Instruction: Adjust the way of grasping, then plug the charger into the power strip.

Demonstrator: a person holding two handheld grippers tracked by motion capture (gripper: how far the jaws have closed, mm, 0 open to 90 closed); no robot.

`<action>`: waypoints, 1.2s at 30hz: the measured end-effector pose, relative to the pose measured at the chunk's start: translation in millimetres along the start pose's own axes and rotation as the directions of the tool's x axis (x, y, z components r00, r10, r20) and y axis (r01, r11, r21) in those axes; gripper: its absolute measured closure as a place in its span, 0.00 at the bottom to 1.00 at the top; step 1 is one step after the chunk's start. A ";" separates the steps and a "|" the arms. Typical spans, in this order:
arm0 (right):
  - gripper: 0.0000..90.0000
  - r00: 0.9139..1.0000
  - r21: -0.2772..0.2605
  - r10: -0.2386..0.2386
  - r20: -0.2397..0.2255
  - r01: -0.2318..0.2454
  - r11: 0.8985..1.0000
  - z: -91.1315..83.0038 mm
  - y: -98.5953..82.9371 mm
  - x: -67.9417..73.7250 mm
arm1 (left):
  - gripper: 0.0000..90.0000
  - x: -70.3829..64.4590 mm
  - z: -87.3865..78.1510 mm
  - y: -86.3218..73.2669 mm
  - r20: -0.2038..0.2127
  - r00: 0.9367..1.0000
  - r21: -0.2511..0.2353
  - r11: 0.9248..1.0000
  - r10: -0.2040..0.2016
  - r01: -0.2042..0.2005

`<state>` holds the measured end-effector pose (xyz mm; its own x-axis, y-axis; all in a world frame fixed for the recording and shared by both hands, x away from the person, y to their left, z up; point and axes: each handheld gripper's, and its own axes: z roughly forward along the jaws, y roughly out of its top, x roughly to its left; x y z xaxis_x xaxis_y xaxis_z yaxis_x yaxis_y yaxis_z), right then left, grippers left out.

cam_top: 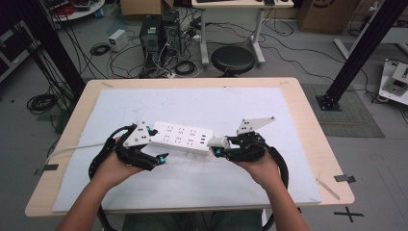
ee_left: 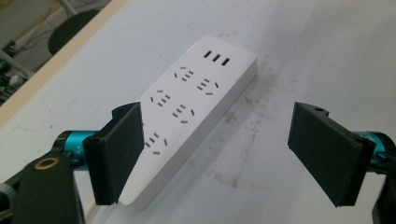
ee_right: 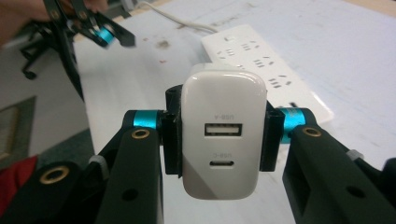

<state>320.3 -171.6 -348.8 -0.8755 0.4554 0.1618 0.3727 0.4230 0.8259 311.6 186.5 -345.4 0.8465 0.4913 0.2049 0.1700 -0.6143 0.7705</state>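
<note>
A white power strip (cam_top: 180,137) lies across the middle of the white mat, its sockets facing up. My left gripper (cam_top: 159,144) stands open at the strip's left end; in the left gripper view (ee_left: 219,154) the power strip (ee_left: 191,107) runs away along the left pad (ee_left: 119,154). My right gripper (cam_top: 219,148) is shut on a white USB charger (cam_top: 219,142) just off the strip's right end. In the right gripper view (ee_right: 223,140) the charger (ee_right: 223,102) faces the camera with its two ports, and the power strip (ee_right: 261,60) lies beyond it.
The strip's white cable (cam_top: 72,149) trails off the table's left edge. The white mat (cam_top: 192,103) covers most of the wooden table (cam_top: 308,120). A black stool (cam_top: 233,60) stands past the far edge, with computers and cables on the floor.
</note>
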 end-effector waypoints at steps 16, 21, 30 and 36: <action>0.70 0.999 0.019 -0.024 0.028 0.024 1.000 -13.9 1.0 -4.9 | 0.21 25.4 -11.9 -4.6 0.012 0.999 0.039 0.999 -0.037 0.037; 0.70 0.998 0.052 -0.067 0.015 0.066 0.996 -9.9 8.9 -6.8 | 0.21 30.8 -15.5 -7.2 0.008 0.999 0.040 0.998 -0.050 0.049; 0.70 0.970 0.122 -0.234 0.069 0.225 0.967 8.9 26.2 -11.1 | 0.21 34.5 -15.6 -17.6 -0.003 0.997 0.037 0.997 -0.075 0.075; 0.70 0.944 0.203 -0.283 0.170 0.248 0.947 23.9 32.3 -23.1 | 0.21 31.4 -14.4 -22.4 0.004 0.996 0.021 0.995 -0.094 0.093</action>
<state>359.9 -149.7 -338.8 -0.8794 0.4435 -0.1734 0.1985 0.6724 0.7130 327.1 224.6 -347.5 0.8288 0.5443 0.1297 0.2589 -0.5786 0.7734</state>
